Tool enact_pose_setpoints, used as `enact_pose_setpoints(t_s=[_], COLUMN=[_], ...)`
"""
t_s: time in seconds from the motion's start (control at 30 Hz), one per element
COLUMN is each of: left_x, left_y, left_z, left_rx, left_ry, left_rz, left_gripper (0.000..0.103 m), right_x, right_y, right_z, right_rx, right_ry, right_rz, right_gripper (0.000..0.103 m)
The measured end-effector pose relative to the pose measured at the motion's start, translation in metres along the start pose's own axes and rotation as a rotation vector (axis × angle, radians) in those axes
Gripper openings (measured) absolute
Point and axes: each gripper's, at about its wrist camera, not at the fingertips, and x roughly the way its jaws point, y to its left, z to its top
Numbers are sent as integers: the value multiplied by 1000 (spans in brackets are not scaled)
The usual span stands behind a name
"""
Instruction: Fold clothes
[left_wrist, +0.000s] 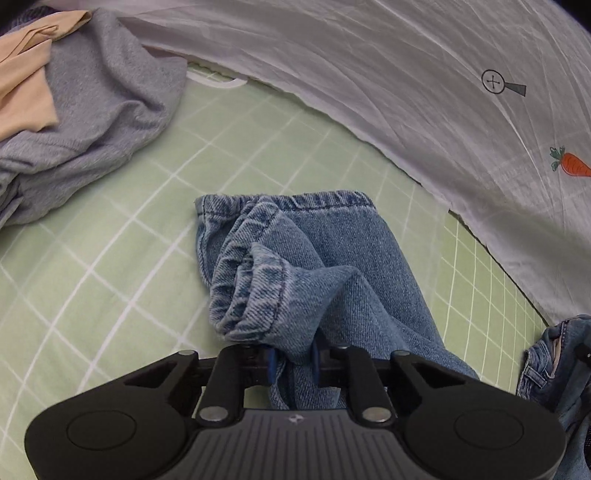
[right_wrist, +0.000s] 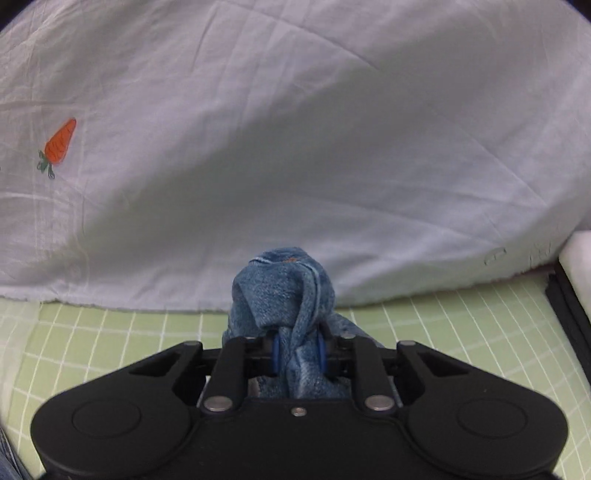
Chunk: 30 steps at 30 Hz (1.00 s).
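Gripping one jeans (left_wrist: 332, 266): left tool (left_wrist: 293, 363), right tool (right_wrist: 299, 349).

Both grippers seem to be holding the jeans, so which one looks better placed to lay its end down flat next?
Probably the left gripper: its jeans leg hem already spreads over the green checked sheet. The right gripper pinches a bunched wad.

- Jeans (left_wrist: 332, 266): faded blue denim, coarse twill weave.
- Bedsheet (left_wrist: 110, 277): smooth matt green checked cloth.
- Quilt (right_wrist: 295, 147): thin creased white cotton.
- Sweater (left_wrist: 110, 110), far left: fuzzy grey-blue knit.
- Left gripper (left_wrist: 293, 363): matt black plastic, metal rivets.
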Motion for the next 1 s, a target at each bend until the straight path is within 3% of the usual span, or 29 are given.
enact_pose_setpoints(t_s=[0.1,0.2,0.33,0.43,0.53,0.67,0.8,1.0], left_x=[-12,-38,-65,-85,-94,-94,-107,-122], left_y=[-7,-2,21,38,54,87,97,93], left_z=[19,26,-3,-26,-57,-98,-114,-132], left_rx=[-30,-34,-42,-48,-70,-182,-213,-213], left_ry=[-64,-128,-130,-129,-95,-12,-15,-29], left_rz=[-4,-18,4,23,64,89,65,69], left_gripper=[14,14,14,14,14,14,15,20], right_x=[-24,-75,-157,-201,-220,-224,-224,-223], right_y=[-3,-25,-72,-109,-133,-149,-168,-194], right_z=[25,28,-8,-61,-133,-213,-232,-239], right_rx=[28,101,215,296,336,421,571,715], right_ry=[-98,-192,-254,-198,-20,232,274,239], right_rz=[1,-13,-118,-247,-346,-373,-347,-268], right_gripper=[19,19,19,19,19,19,20,44])
